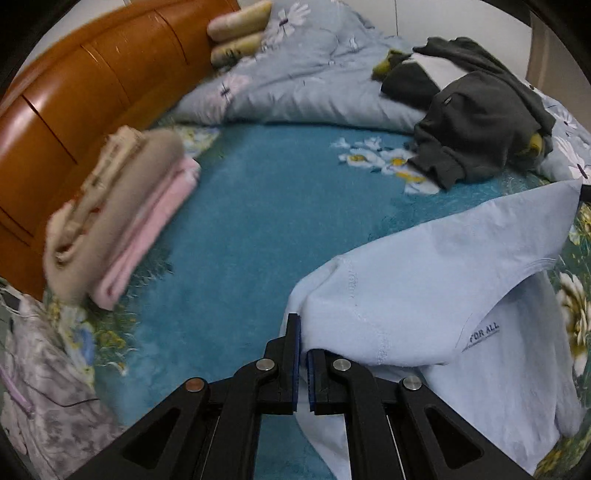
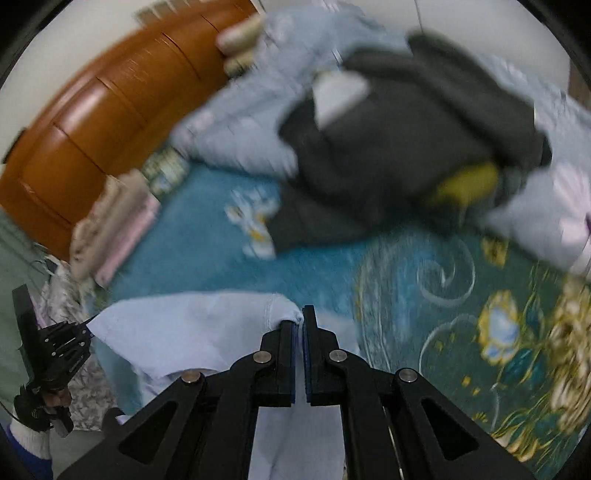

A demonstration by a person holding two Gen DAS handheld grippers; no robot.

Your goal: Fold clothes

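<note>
A pale blue T-shirt [image 1: 436,280] with "FOR ALL" printed inside its collar hangs stretched above the blue bedspread [image 1: 258,229]. My left gripper [image 1: 302,336] is shut on one edge of it at the seam. My right gripper [image 2: 300,325] is shut on another bunched edge of the same T-shirt [image 2: 192,328], which drapes down under the jaws. The left gripper's body [image 2: 51,365] shows at the far left of the right wrist view, held by a hand. A stack of folded clothes [image 1: 122,214], beige over pink, sits by the headboard.
A dark grey sweatshirt [image 1: 476,118] lies crumpled at the far side with a yellow-green item under it. A rumpled pale floral duvet [image 1: 303,77] and rolled pillows [image 1: 240,22] lie at the head. The orange wooden headboard [image 1: 74,96] bounds the left. The right wrist view is motion-blurred.
</note>
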